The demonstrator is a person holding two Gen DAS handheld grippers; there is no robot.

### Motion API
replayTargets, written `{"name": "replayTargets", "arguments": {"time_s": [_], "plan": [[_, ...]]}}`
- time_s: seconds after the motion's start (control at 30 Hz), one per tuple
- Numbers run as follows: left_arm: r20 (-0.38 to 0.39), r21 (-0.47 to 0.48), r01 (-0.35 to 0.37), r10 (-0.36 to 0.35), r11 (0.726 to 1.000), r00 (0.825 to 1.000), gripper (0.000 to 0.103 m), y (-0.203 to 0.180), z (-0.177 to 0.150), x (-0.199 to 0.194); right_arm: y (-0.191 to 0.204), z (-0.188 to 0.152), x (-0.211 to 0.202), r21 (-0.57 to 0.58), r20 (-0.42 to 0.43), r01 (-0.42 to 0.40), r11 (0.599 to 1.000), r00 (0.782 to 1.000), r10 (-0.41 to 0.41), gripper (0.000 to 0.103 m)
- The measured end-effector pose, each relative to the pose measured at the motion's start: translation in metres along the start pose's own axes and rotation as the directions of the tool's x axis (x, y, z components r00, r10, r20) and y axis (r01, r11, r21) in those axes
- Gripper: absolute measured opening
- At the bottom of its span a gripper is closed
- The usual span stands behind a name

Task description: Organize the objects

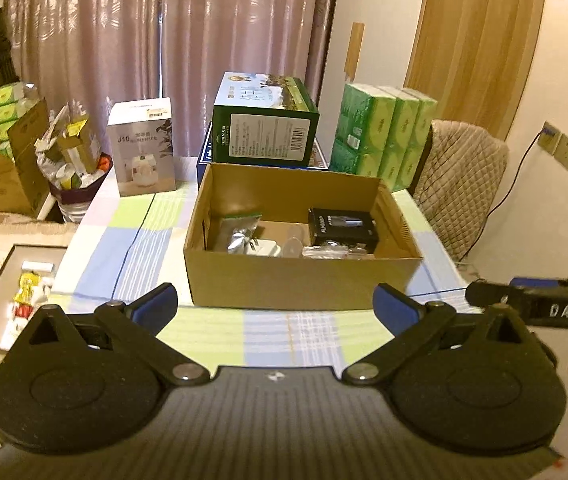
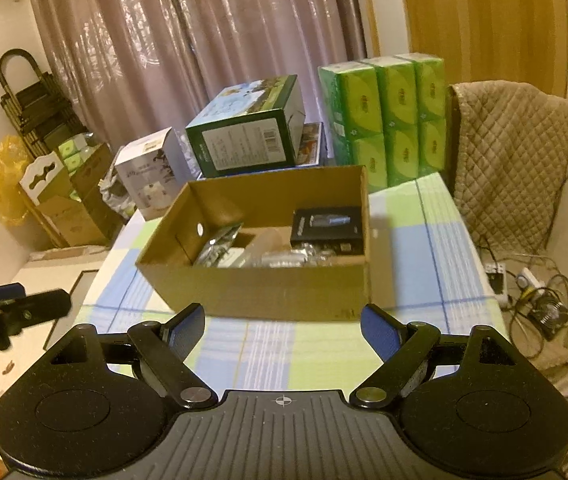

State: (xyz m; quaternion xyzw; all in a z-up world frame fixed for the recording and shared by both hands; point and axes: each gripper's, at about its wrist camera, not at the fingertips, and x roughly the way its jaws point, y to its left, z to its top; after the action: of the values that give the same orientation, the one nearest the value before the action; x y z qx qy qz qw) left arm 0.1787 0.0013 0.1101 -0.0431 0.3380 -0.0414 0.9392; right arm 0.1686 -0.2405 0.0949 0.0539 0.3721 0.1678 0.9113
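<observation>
An open cardboard box (image 1: 303,284) (image 2: 268,292) stands on the checked tablecloth. Inside lie a black packet (image 1: 341,226) (image 2: 325,228), a silver foil pouch (image 1: 238,232) (image 2: 218,246), a white plug (image 1: 262,249) and clear wrapped items. My left gripper (image 1: 276,306) hangs open in front of the box's near wall, nothing between its blue pads. My right gripper (image 2: 282,326) is also open and empty, just short of the same wall. Each gripper's tip shows at the edge of the other's view.
Behind the box stand a green carton (image 1: 264,128) (image 2: 246,132) on a blue box, a white humidifier box (image 1: 142,148) (image 2: 148,172) and stacked green tissue packs (image 1: 383,136) (image 2: 383,116). A shallow tray (image 1: 8,292) with small toys lies left. A quilted chair (image 2: 511,160) and cables lie right.
</observation>
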Motion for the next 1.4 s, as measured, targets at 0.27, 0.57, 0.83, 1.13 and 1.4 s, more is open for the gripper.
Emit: {"name": "replayTargets", "arguments": {"time_s": [0.27,0.57,0.83,1.13,1.4], "plan": [[-0.01,-0.015,-0.029,0.029,0.999,1.0,0.102,-0.01,-0.034,-0.05,0.009,-0.036,-0.044,-0.027,0.017,0.024,0.999,1.0,-0.024,0.082],[-0.027,-0.025,-0.046,0.046,0.999,0.999,0.102,-0.018,-0.064,-0.073,0.002,-0.069,-0.065,-0.032,0.009,0.051,0.998,0.999,-0.05,0.082],[-0.06,-0.012,-0.064,0.063,0.998,0.996,0.102,-0.026,-0.081,-0.071,0.001,-0.09,-0.071,-0.029,-0.008,0.061,0.998,0.998,-0.061,0.082],[-0.073,-0.001,-0.073,0.072,0.997,0.995,0.102,-0.026,-0.091,-0.067,0.004,-0.099,-0.068,-0.039,-0.025,0.061,0.997,0.998,-0.062,0.082],[-0.087,0.004,-0.072,0.072,0.997,0.994,0.102,-0.027,-0.099,-0.065,0.005,-0.101,-0.067,-0.034,-0.032,0.06,0.998,0.998,-0.062,0.082]]}}
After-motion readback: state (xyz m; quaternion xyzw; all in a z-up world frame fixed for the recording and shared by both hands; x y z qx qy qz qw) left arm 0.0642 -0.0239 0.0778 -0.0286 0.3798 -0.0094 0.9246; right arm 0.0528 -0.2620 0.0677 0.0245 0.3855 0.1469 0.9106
